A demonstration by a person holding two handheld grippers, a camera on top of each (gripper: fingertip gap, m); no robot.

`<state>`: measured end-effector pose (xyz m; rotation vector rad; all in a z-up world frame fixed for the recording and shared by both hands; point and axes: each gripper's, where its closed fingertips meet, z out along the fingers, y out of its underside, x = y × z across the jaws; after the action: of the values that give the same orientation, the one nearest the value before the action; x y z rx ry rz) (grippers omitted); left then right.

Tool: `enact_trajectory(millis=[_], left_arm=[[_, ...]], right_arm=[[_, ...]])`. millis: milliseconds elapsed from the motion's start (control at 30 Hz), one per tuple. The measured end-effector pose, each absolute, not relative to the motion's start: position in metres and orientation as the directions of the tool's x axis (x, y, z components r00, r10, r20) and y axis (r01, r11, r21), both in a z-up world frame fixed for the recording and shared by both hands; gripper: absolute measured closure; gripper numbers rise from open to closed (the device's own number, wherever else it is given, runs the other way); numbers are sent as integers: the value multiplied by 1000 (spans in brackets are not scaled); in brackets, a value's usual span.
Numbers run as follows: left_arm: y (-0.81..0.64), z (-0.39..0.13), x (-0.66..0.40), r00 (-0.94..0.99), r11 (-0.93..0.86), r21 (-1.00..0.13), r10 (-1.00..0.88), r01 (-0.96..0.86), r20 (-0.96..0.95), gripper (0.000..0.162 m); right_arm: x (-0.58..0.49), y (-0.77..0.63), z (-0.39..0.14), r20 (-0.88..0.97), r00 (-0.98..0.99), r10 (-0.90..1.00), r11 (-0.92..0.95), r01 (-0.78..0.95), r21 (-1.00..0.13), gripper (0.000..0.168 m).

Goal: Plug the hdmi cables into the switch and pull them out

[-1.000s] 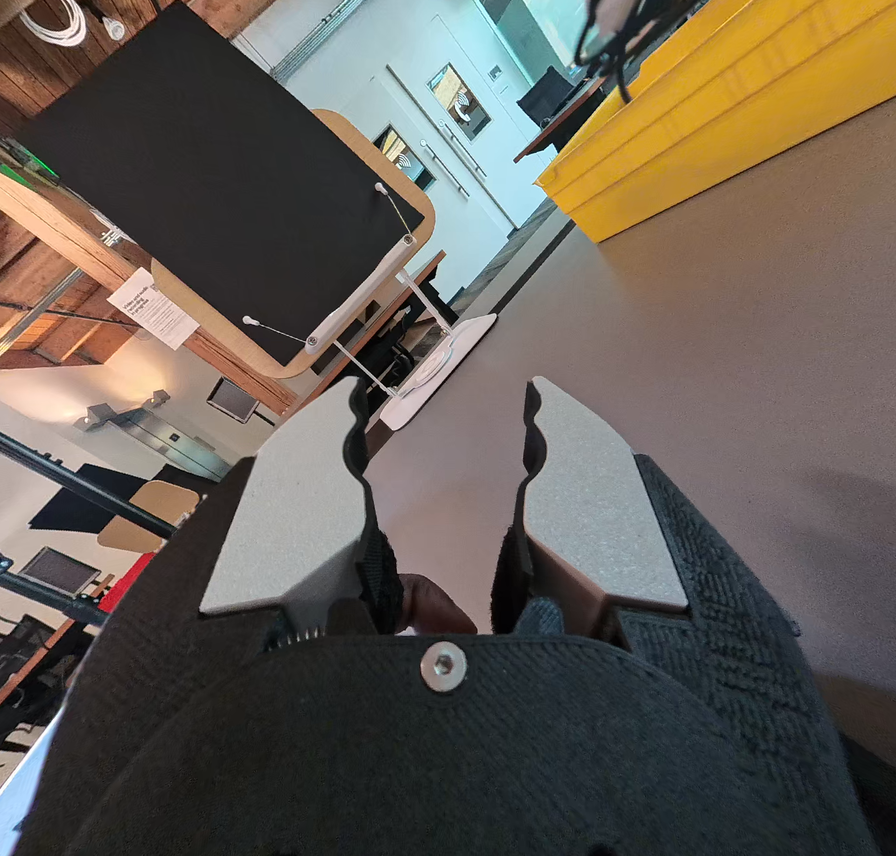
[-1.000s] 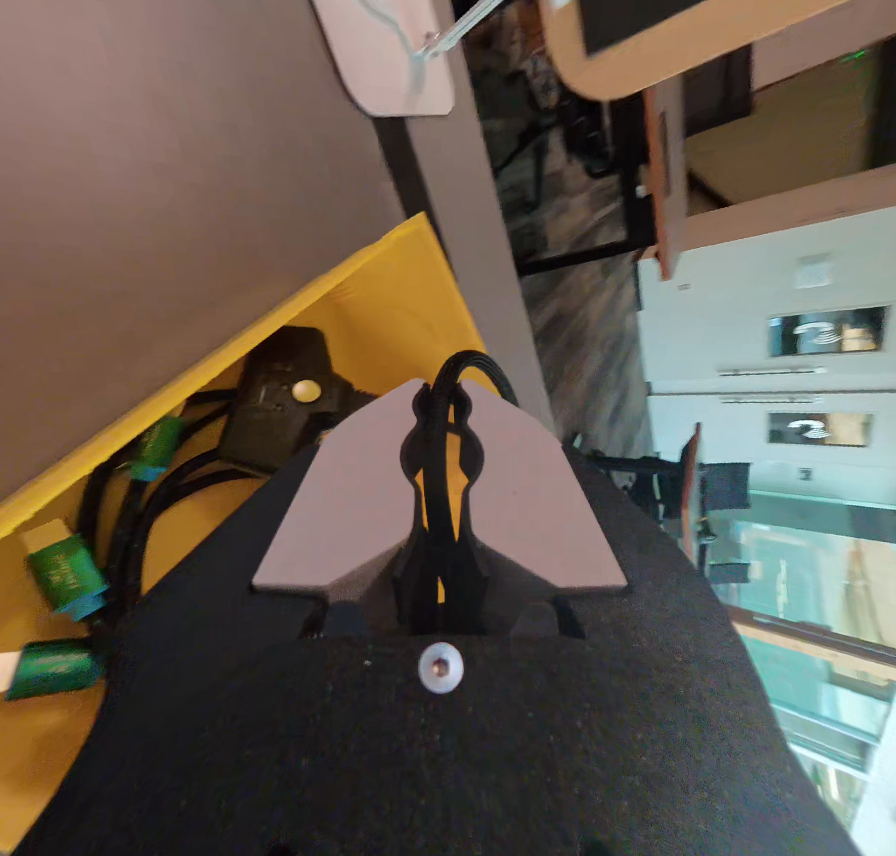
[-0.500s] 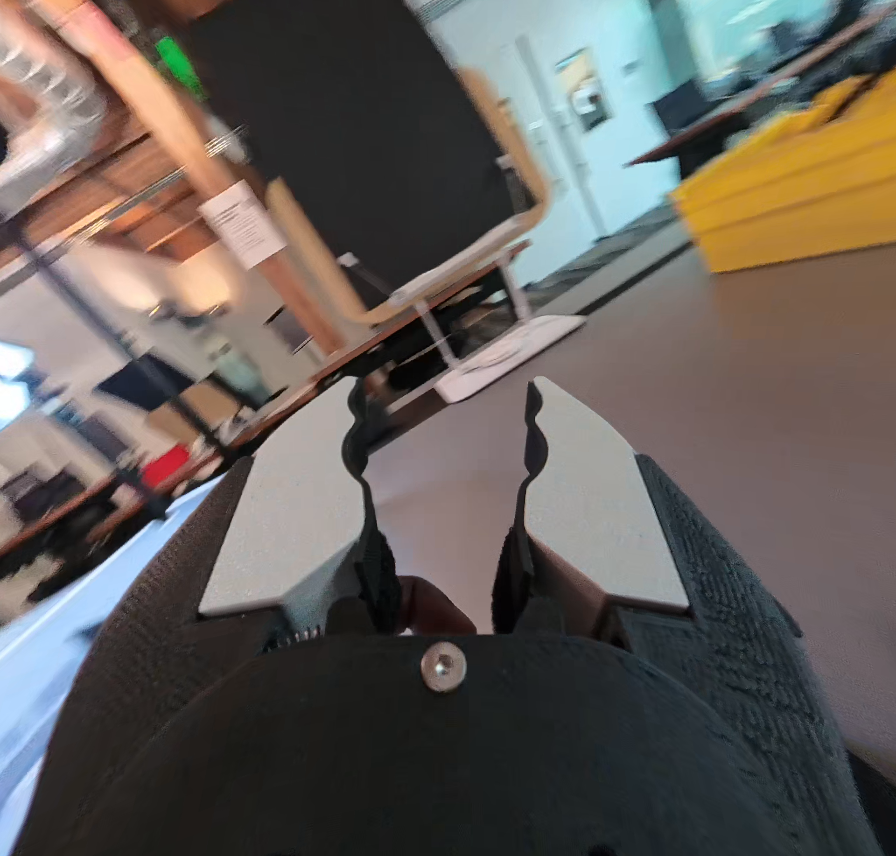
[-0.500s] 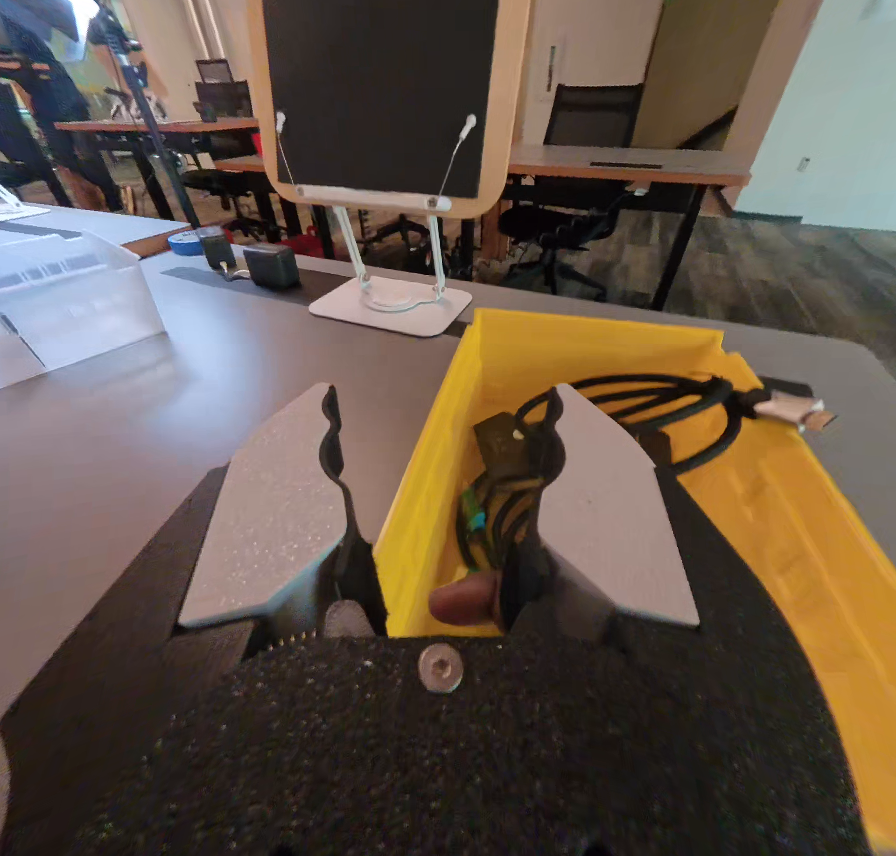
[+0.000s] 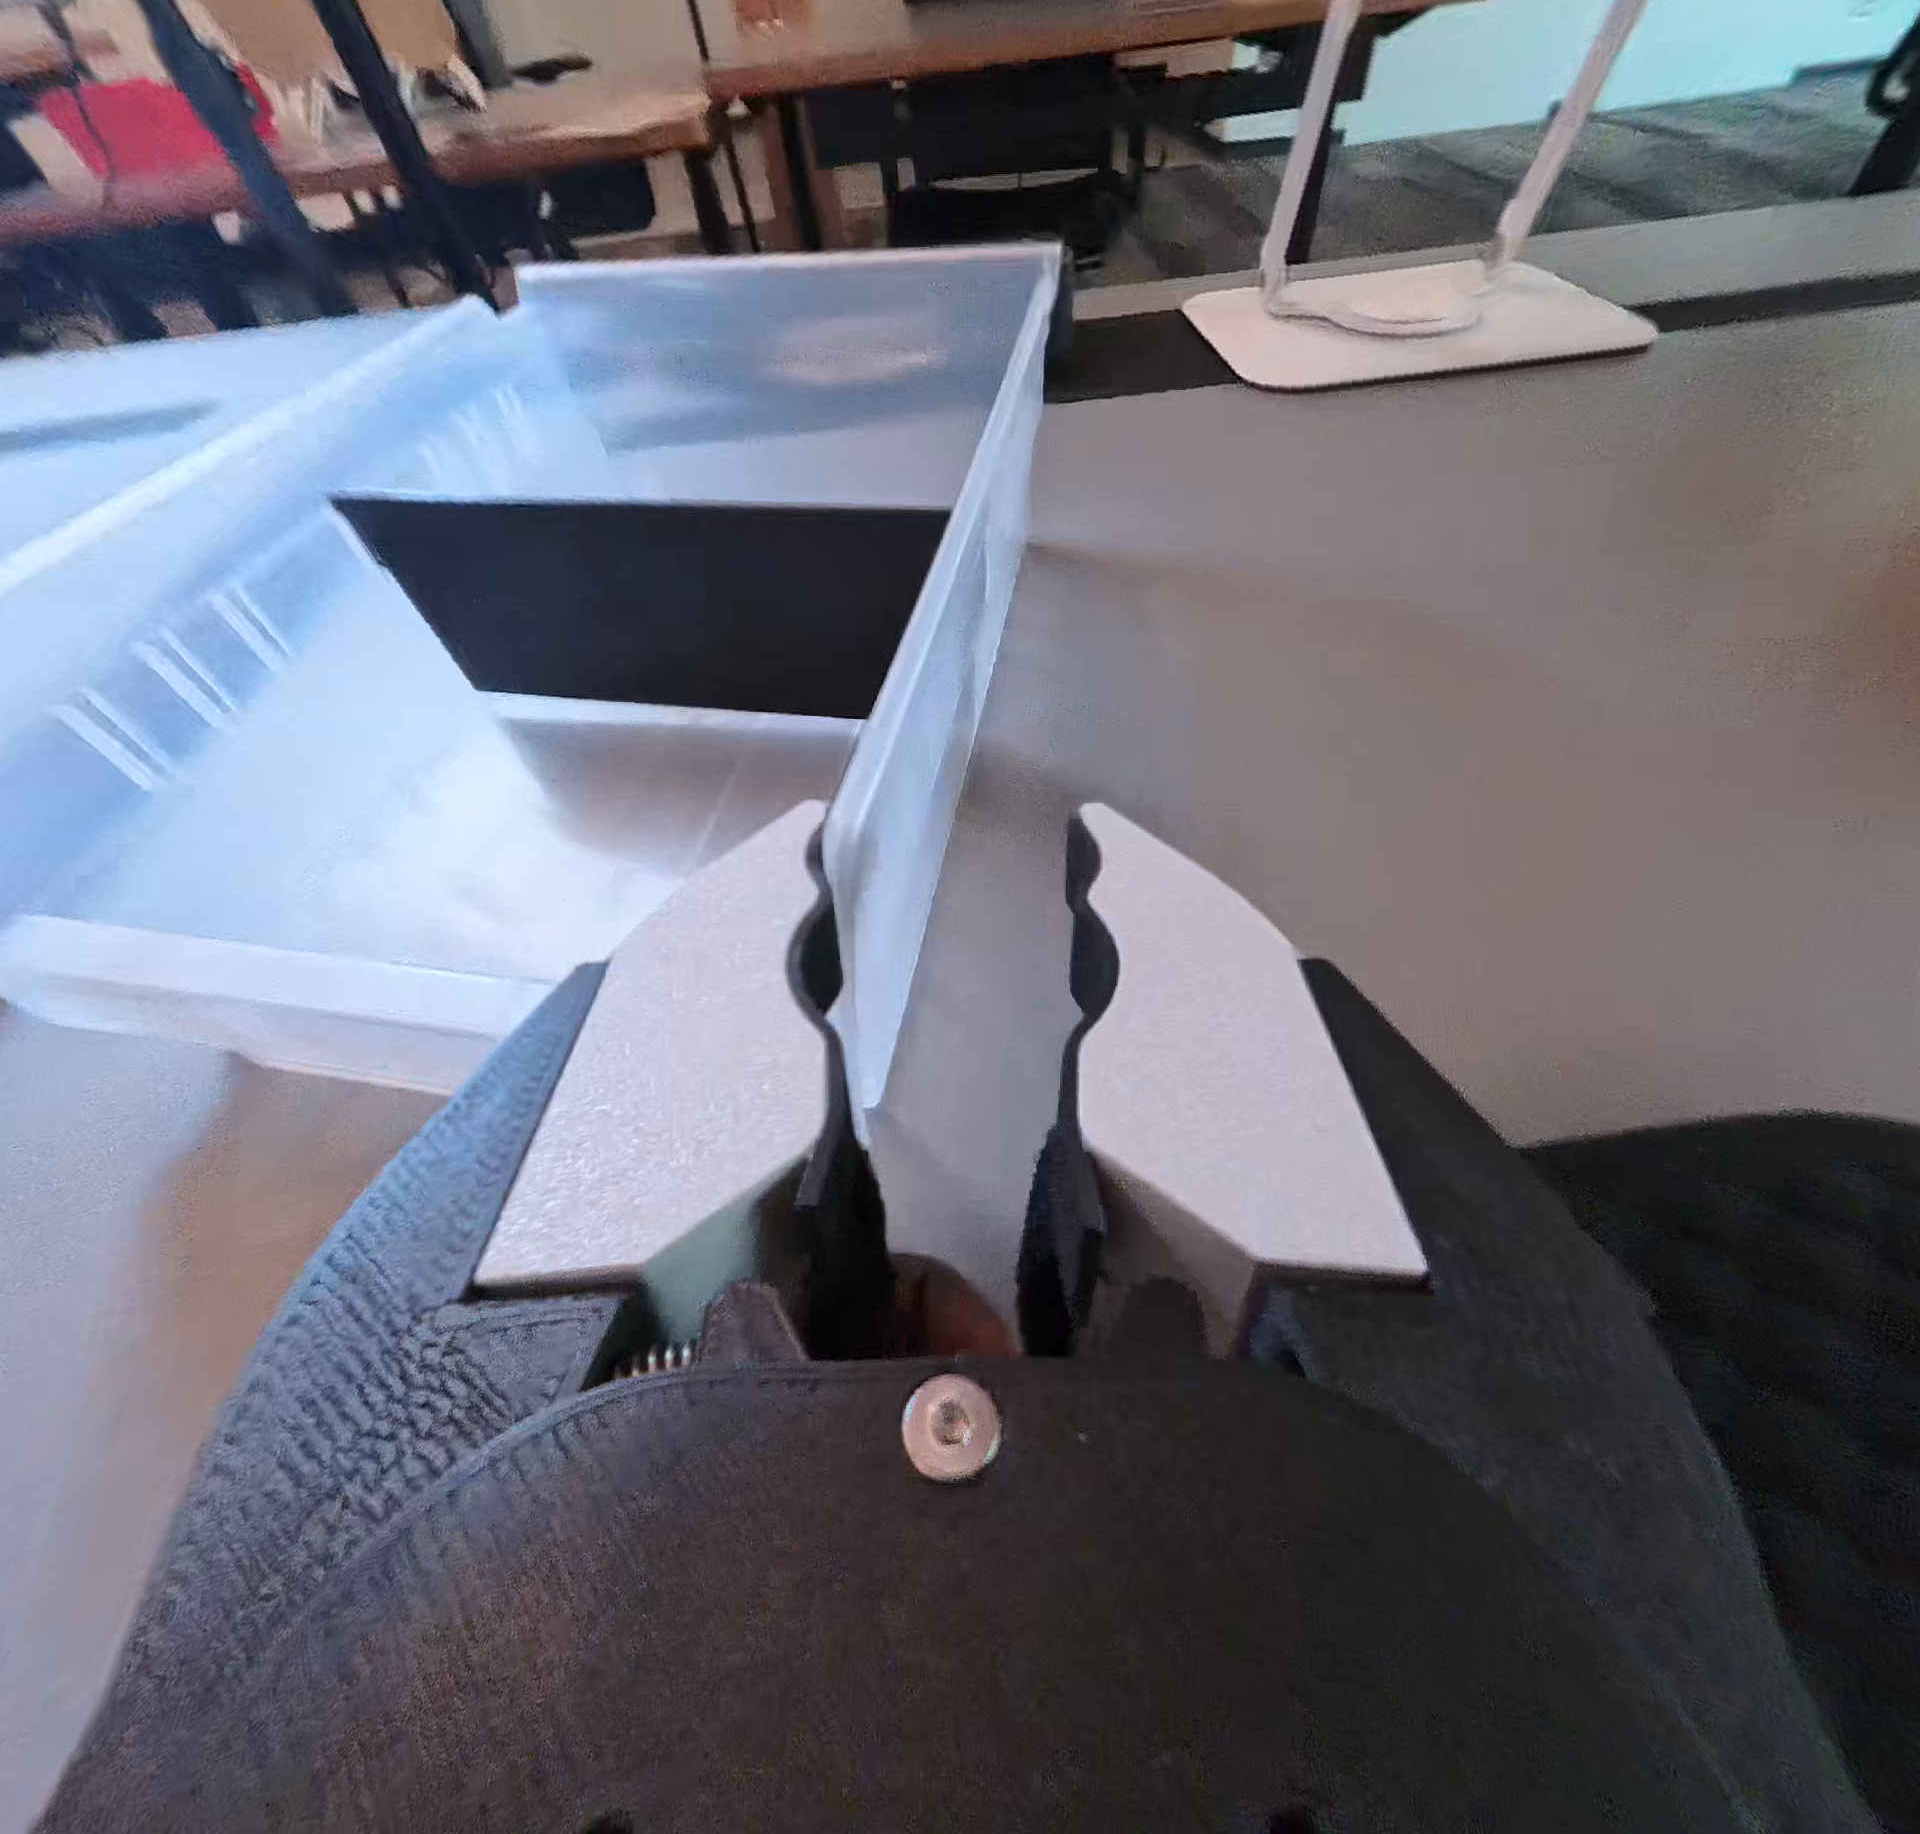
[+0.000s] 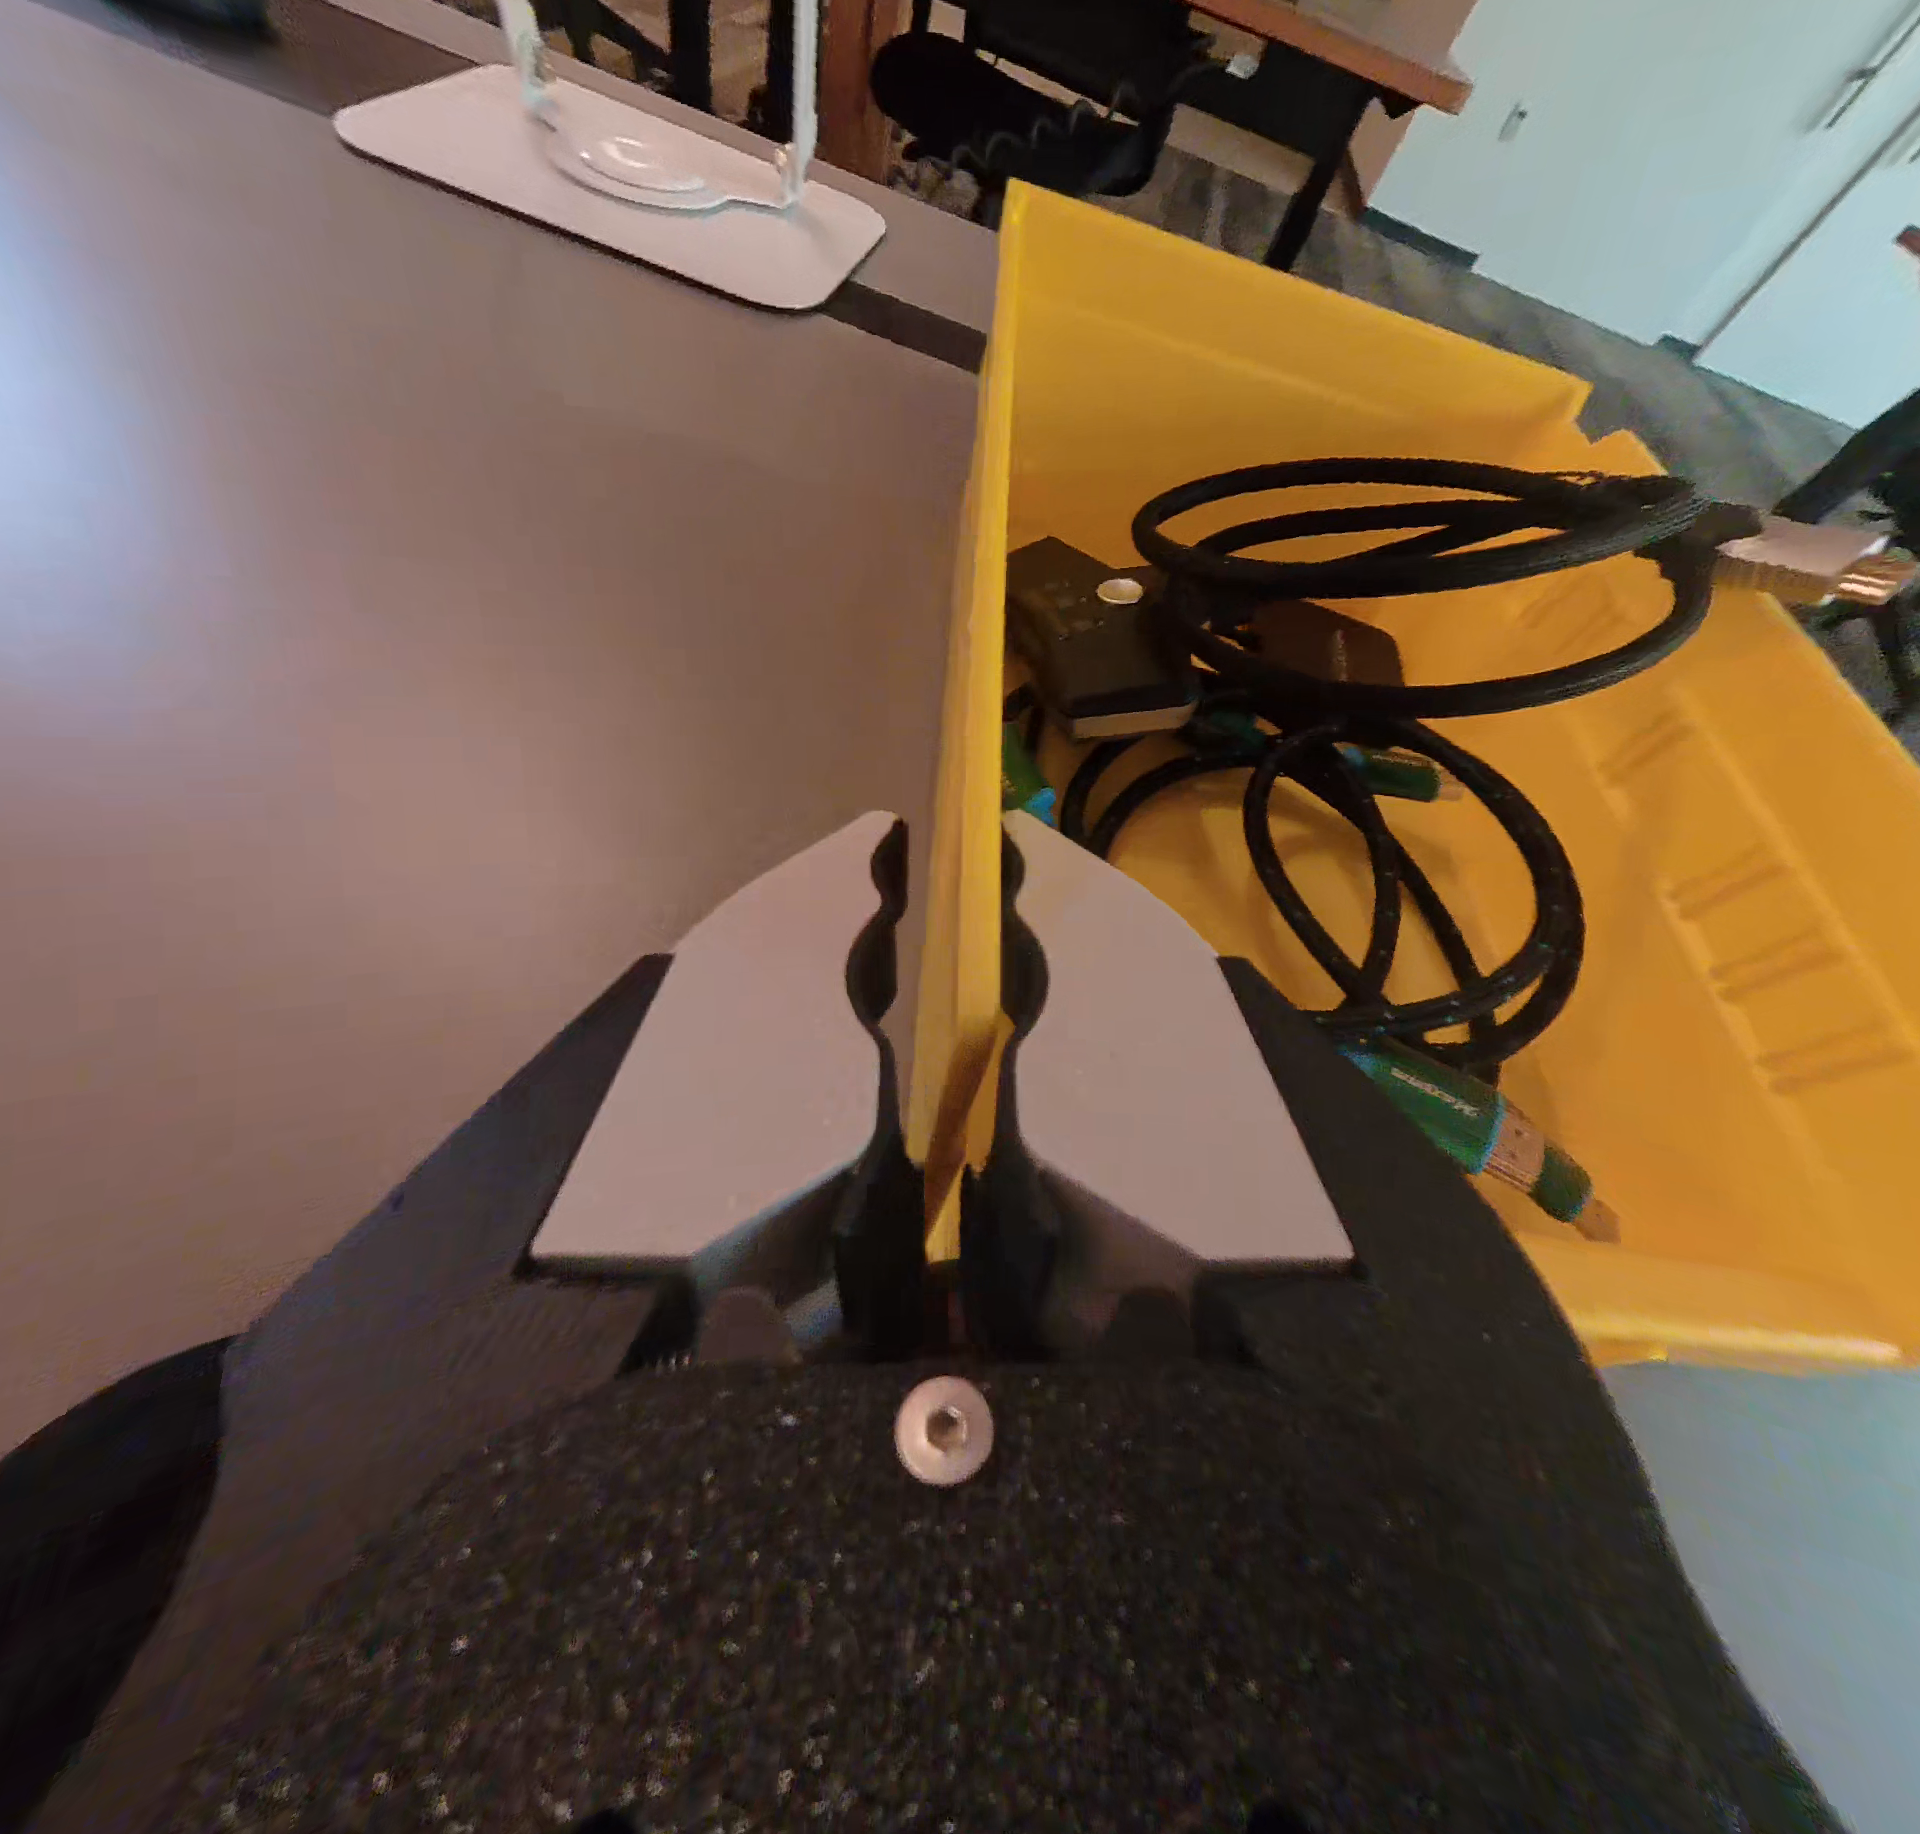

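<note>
**Both grippers now set on the bin walls**

The right gripper (image 6: pixel 951 849) is clenched on the left wall of the yellow bin (image 6: pixel 1247 382), one finger outside and one inside, the pads pressed against the plastic. Half a second ago its fingers were spread wide over that same wall; a second ago a loop of black cable was pinched between them. That cable is now seen lying loose in the bin.

The left gripper (image 5: pixel 945 839) has been swung round from bare table (image 5: pixel 1455 693) to a clear plastic bin (image 5: pixel 935 662). The right wall of that bin stands between its fingers, close against the left pad, while a gap shows at the right one; the fingers are parted, not closed on it. A flat black object (image 5: pixel 665 600) is seen through the clear wall; what it is cannot be told.

The task's things are all in the yellow bin: the small black switch (image 6: pixel 1101 641) near the left wall, black braided cables (image 6: pixel 1434 579) coiled over and beside it, and a green-sleeved plug (image 6: pixel 1475 1135) at the near end. No cable can be seen plugged into the switch. It is judged that the bins are being positioned, and that plugging in has not yet begun.
</note>
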<state>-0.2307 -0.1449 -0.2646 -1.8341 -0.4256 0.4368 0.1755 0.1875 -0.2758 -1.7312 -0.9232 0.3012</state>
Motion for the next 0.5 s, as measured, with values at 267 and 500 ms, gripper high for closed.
enact_trajectory(millis=[267, 500], left_arm=[[-96, -265, -183, 878, -387, -898, 329, -210, -347, 154], [-51, -266, -135, 908, -392, -858, 111, -333, -403, 145]], right_arm=[[162, 180, -277, 261, 621, 739, -70, 456, -887, 157], [125, 146, -278, 194, 484, 854, -36, 426, -904, 153]])
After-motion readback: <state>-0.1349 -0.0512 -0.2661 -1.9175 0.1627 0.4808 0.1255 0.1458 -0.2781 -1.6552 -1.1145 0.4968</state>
